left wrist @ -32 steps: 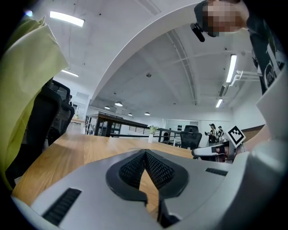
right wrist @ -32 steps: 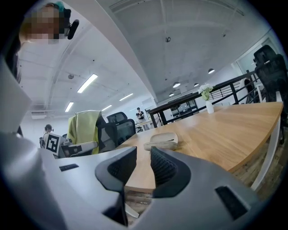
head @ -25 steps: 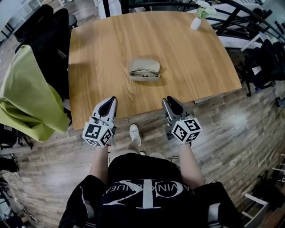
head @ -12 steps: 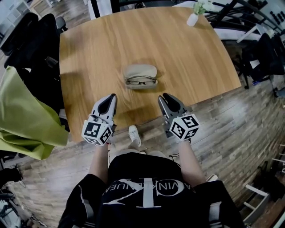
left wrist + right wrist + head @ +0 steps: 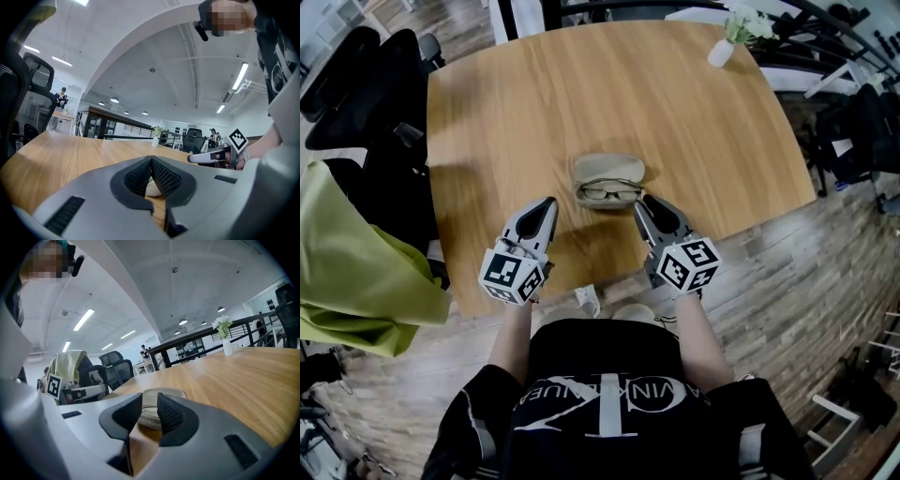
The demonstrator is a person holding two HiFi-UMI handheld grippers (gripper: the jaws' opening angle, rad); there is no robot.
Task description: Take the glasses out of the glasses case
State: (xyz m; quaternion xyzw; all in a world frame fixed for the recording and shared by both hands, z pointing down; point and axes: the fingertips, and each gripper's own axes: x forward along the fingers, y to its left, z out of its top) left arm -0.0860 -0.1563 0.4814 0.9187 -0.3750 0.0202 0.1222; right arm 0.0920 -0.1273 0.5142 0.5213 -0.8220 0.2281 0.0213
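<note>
pointing at glasses case [image 5: 607, 172], left tool [image 5: 548, 202] closed, right tool [image 5: 646, 201] narrowly parted, both empty

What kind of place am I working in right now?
Probably an open-plan office: a large wooden table, black office chairs beside it, and ceiling strip lights running across a wide shared room.

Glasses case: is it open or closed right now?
Open. In the head view the glasses case has its lid flipped back, and the glasses lie uncovered in it.
</note>
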